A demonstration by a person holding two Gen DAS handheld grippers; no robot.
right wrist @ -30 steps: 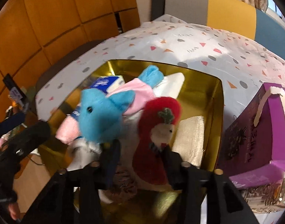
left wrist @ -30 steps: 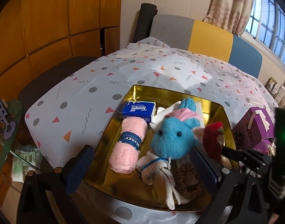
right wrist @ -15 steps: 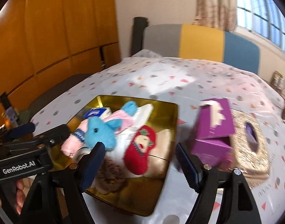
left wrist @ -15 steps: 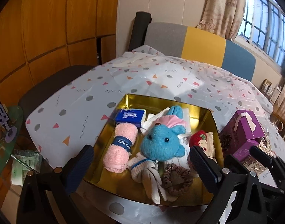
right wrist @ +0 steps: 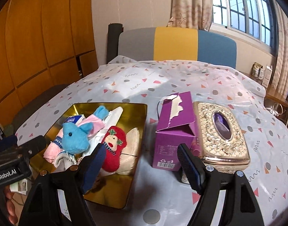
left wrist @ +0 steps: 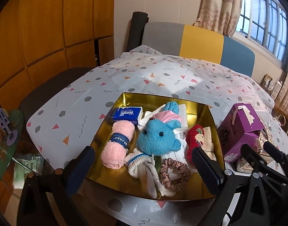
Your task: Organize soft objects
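Observation:
A gold tray (left wrist: 210,116) (right wrist: 138,111) on the table holds a blue plush toy (left wrist: 157,137) (right wrist: 74,137), a rolled pink towel (left wrist: 117,145), a blue Tempo tissue pack (left wrist: 128,114), a red plush sock (left wrist: 194,137) (right wrist: 113,150), a brown scrunchie (left wrist: 174,173) and white socks (left wrist: 144,160). My left gripper (left wrist: 142,162) is open and empty, held above the tray's near edge. My right gripper (right wrist: 140,162) is open and empty, above the table between the tray and the purple box (right wrist: 174,131).
A purple box (left wrist: 240,130) stands right of the tray, with a gold ornate tissue box (right wrist: 219,131) beside it. The table has a spotted white cloth (left wrist: 144,75). A grey, yellow and blue sofa back (right wrist: 174,45) is behind. A glass side table (left wrist: 4,135) is at left.
Both grippers have drawn back and up from the tray. My right gripper let go of the red plush sock, which now lies in the tray, and opened wide.

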